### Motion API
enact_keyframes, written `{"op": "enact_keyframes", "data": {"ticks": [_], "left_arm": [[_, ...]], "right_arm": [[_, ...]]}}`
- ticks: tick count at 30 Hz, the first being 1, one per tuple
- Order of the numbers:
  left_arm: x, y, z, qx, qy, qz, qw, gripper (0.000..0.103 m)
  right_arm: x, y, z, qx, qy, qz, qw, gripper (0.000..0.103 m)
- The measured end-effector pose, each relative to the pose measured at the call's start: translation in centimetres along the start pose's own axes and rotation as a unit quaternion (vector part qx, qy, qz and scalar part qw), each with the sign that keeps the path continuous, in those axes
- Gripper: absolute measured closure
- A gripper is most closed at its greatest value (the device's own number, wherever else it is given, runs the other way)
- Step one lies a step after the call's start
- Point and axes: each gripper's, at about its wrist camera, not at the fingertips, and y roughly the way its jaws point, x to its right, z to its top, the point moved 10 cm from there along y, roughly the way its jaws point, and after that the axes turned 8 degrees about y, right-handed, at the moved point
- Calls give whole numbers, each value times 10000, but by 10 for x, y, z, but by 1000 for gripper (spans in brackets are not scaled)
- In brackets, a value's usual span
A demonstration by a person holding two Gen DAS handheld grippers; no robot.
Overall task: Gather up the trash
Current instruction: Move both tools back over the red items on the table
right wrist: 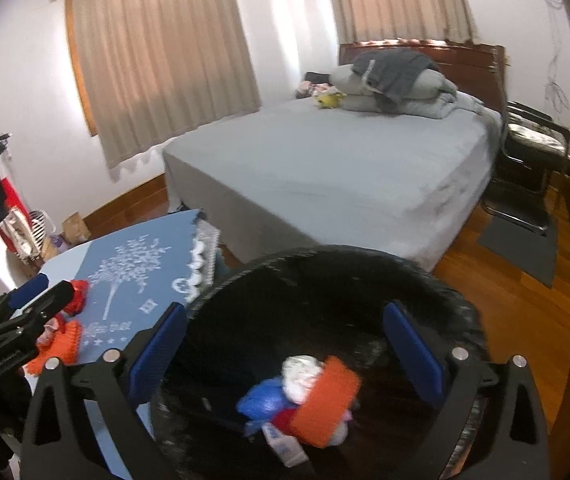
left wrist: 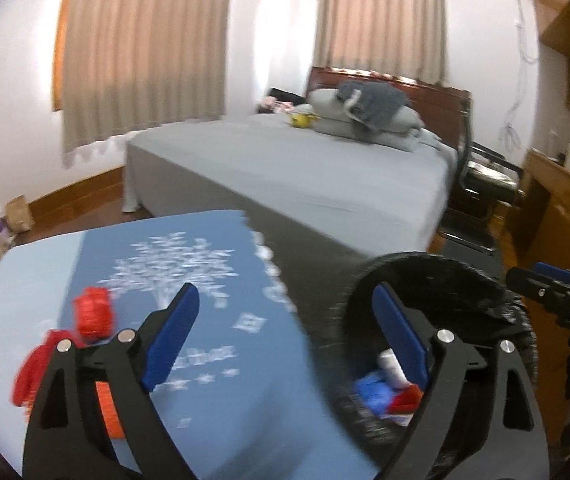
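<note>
A black round bin (right wrist: pixel 325 280) stands beside a table with a blue cloth (right wrist: pixel 133 280). In it lie an orange piece (right wrist: pixel 327 400), a blue wrapper (right wrist: pixel 263 398) and a white crumpled piece (right wrist: pixel 299 372). My right gripper (right wrist: pixel 285 344) is open and empty above the bin's mouth. My left gripper (left wrist: pixel 289 332) is open and empty, spanning the table edge and the bin (left wrist: pixel 437 280). Red crumpled trash (left wrist: pixel 93 312) and an orange piece (left wrist: pixel 107 412) lie on the cloth (left wrist: pixel 213 360) by the left finger. The left gripper also shows in the right wrist view (right wrist: pixel 37 300).
A bed with a grey sheet (right wrist: pixel 345 168) stands behind the table and bin. A black chair (right wrist: pixel 533 148) and a dark floor mat (right wrist: pixel 521 244) are at the right on the wooden floor. Bags and clutter (right wrist: pixel 45 232) sit by the left wall.
</note>
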Motion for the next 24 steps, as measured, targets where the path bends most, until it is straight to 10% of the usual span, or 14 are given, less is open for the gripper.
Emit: {"op": "enact_keyframes", "data": {"ticks": [14,24], "left_arm": [[-154,-35,-29,-121,-495,1349,9895,17],[-224,-26,-70,-568,-909,1663,9802,26]], "right_arm": [[-124,51,-12,-192,-564,720,9956,6],[-187,87,-37,-469,-828,1036,9901,6]]}}
